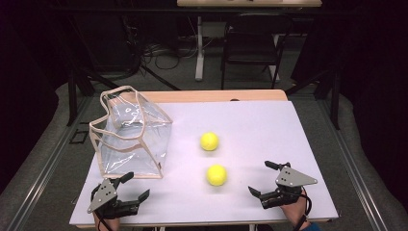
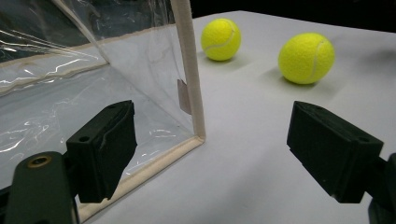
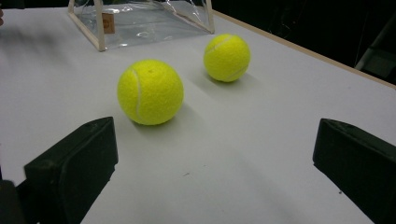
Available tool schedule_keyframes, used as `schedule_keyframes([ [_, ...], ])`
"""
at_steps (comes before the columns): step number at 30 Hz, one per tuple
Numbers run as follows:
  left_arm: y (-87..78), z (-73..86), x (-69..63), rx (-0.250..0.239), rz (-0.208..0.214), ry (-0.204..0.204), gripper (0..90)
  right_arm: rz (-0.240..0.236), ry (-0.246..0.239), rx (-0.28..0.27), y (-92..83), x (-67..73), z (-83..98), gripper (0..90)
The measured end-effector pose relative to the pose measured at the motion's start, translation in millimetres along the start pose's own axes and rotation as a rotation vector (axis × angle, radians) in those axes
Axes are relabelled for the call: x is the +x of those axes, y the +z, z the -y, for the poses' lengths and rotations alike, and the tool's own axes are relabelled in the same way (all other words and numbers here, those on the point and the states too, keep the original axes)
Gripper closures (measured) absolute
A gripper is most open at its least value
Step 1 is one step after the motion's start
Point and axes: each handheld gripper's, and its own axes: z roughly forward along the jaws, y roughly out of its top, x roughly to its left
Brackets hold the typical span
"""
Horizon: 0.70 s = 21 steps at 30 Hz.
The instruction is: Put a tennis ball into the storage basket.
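Two yellow tennis balls lie on the white table top (image 1: 269, 125): the near ball (image 1: 216, 175) (image 2: 306, 58) (image 3: 150, 91) and the far ball (image 1: 210, 141) (image 2: 221, 39) (image 3: 226, 57). A clear plastic bag (image 1: 132, 137) (image 2: 93, 74) (image 3: 140, 18) with beige trim stands open at the left. My left gripper (image 1: 135, 185) (image 2: 212, 151) rests open at the front left, just before the bag's near corner. My right gripper (image 1: 262, 177) (image 3: 210, 172) rests open at the front right, pointing toward the near ball, nothing between its jaws.
The table's far wooden edge (image 1: 211, 95) shows behind the white top. A dark chair (image 1: 252, 45) and a white table leg (image 1: 199, 48) stand on the floor beyond. Cables lie on the floor at the back.
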Motion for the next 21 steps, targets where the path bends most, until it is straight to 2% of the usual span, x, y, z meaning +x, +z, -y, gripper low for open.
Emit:
schedule_keyframes([
  [4,-0.2,0.4,-1.1,0.008,-0.016,-0.001,16.2,-0.012,0.005,0.017,2.5,-1.0,1.5,0.0],
  [16,-0.2,0.6,-0.3,0.018,-0.004,0.002,16.2,-0.034,0.01,0.064,8.2,0.2,-3.1,0.0],
  [21,-1.2,-0.5,-1.8,0.015,0.0,0.022,16.2,-0.033,0.017,0.089,11.2,2.4,-6.0,0.0],
])
